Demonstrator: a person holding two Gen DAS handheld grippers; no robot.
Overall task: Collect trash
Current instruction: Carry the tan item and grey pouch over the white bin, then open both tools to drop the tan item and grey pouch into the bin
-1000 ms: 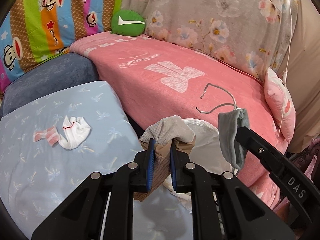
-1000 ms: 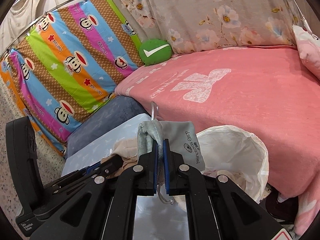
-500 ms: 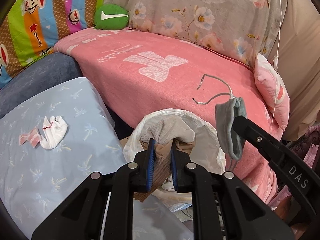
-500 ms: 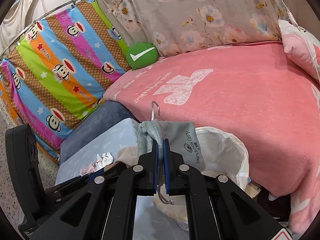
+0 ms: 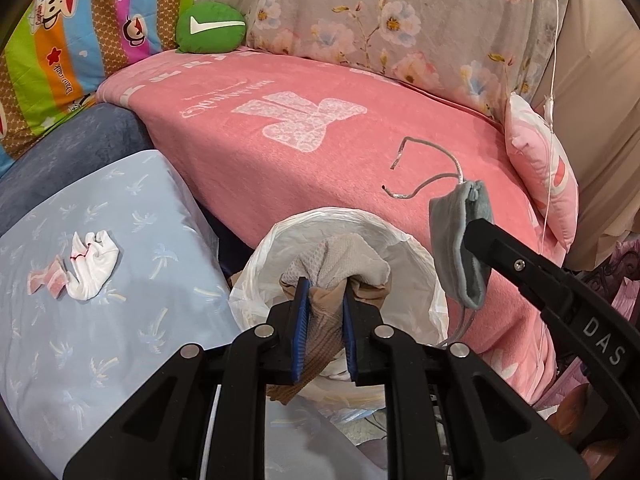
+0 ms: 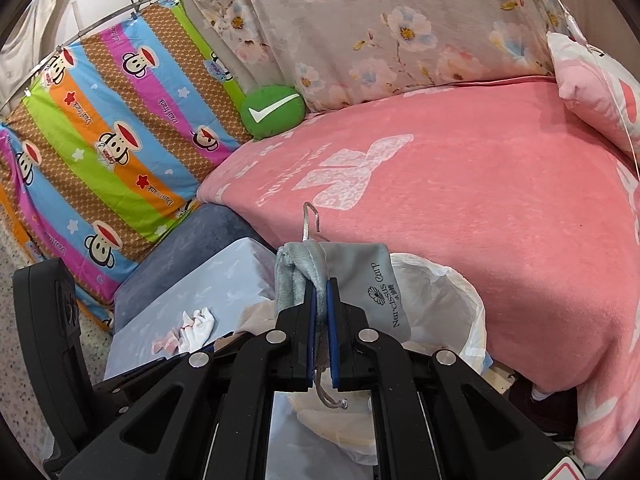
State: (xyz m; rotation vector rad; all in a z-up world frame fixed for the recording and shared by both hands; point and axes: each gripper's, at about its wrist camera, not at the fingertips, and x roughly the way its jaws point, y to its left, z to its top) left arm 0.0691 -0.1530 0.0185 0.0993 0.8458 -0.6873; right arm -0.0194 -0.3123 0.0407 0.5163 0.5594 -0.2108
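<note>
Left wrist view: left tongs (image 5: 323, 308) clamped on a beige rag (image 5: 340, 268), held over the mouth of the white bag (image 5: 408, 240). Risk: the rag's tail drapes down behind the jaws and may catch the rim on release, dragging the thin liner sideways. White sock (image 5: 92, 266) lies uncollected on the blue bedding (image 5: 100, 352).

Right wrist view: right tongs (image 6: 321, 292) pinched together on a grey pouch (image 6: 360, 276), just left of the bag (image 6: 452, 300) opening. Its cord (image 6: 310, 218) sticks up and another end dangles below; either could snag, leaving the pouch hanging outside.
</note>
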